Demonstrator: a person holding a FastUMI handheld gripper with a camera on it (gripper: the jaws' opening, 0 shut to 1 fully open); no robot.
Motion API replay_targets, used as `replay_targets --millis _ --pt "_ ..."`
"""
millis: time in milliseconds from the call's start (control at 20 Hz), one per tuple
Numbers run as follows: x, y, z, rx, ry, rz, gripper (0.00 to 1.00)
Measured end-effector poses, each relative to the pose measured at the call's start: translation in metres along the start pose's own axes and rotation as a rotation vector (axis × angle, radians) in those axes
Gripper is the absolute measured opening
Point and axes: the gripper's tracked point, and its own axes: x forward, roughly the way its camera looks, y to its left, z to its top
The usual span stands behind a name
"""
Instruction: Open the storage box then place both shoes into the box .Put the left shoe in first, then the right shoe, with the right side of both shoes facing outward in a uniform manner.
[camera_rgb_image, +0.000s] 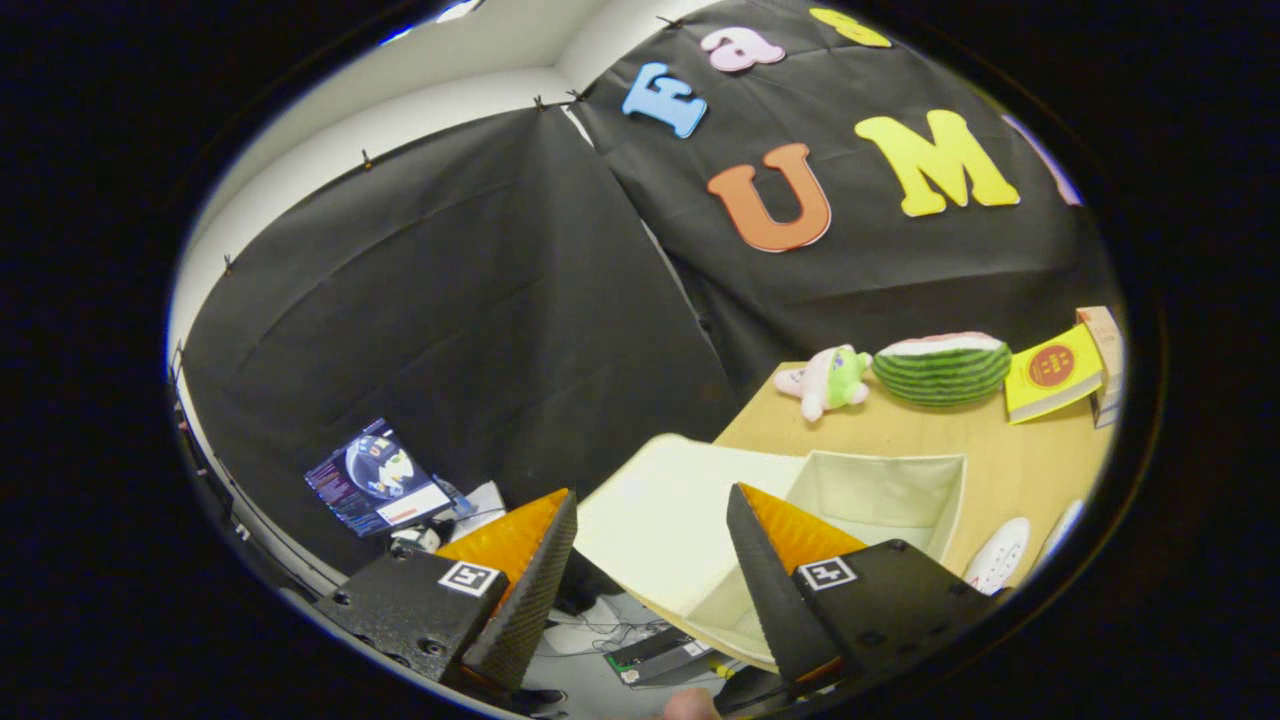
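A cream fabric storage box (940, 500) stands on the wooden table, its inside bare. Its lid (660, 520) is swung back and hangs out over the table's left edge. My gripper (652, 492) is open, held above the lid with nothing between its fingers; the right finger overlaps the box's near left corner. Two white shoes lie to the right of the box: one (998, 556) close to its right wall, the other (1062, 524) partly visible further right.
At the back of the table (1030, 460) sit a pink and green plush toy (828, 380), a watermelon-shaped cushion (942, 367), a yellow book (1052, 375) and a small carton (1106, 345). Left of the table, below, lie a printed box (375, 478), cables and gear.
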Motion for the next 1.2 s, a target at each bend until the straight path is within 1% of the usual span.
replay_targets --millis 200,350,450,550,650,750,950,1050,1200 --pt "-0.024 -0.029 0.015 -0.071 -0.059 -0.095 0.94" --pt "-0.05 -0.066 0.019 -0.147 -0.068 -0.222 0.95" --pt "-0.071 -0.101 0.013 -0.197 -0.043 -0.327 0.98" --pt "-0.093 -0.136 0.0 -0.208 0.014 -0.416 0.98" --pt "-0.116 -0.165 -0.024 -0.183 0.107 -0.471 0.98" --pt "-0.136 -0.192 -0.046 -0.15 0.203 -0.501 0.99" --pt "-0.159 -0.257 -0.092 -0.089 0.376 -0.588 0.99" --pt "-0.161 -0.283 -0.123 -0.024 0.457 -0.608 0.98" --pt "-0.152 -0.318 -0.165 0.073 0.543 -0.601 0.99"
